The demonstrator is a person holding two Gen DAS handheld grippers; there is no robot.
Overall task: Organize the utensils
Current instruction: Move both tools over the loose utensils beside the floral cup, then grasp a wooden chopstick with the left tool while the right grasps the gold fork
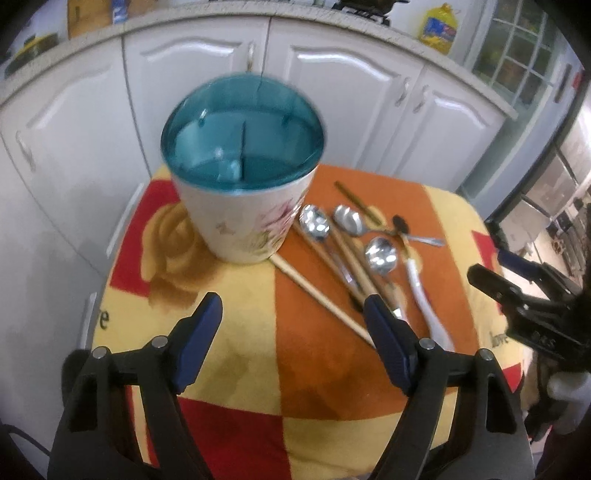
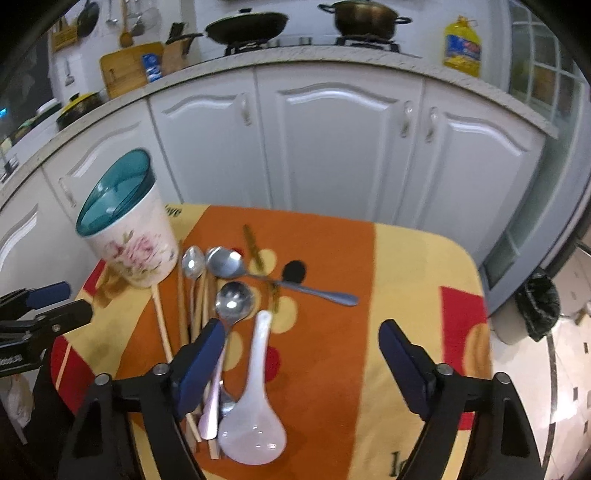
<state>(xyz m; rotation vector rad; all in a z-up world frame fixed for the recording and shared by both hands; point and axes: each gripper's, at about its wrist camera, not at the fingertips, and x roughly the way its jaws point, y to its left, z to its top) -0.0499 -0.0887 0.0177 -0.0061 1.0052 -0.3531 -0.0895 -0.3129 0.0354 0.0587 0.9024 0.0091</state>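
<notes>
Many spoons [image 2: 229, 266] are lying right of the flowery cup [image 2: 129, 236]; both the left gripper [image 1: 293, 317] and right gripper [image 2: 303, 339] are hanging open, holding nothing.

1. White cabinet doors [image 2: 332, 147] with arched raised panels and small handles ran in a row behind a small table.
2. A pale speckled countertop [image 2: 480, 88] lay along the top of the cabinets.
3. On it stood a gas stove [image 2: 314, 46] carrying a dark wok [image 2: 246, 26] and a brown pot [image 2: 365, 16] — with a yellow oil bottle [image 2: 462, 46] to the right.
4. A wooden cutting board [image 2: 127, 66] leaned at the counter's left end, and ladles hung on the wall above.
5. A blanket [image 2: 406, 266] in orange, yellow and red blocks covered the table.
6. A window [image 2: 543, 62] with white bars sat at far right; below it, pale floor tiles [image 2: 569, 369] and a black bag [image 2: 537, 306].
</notes>
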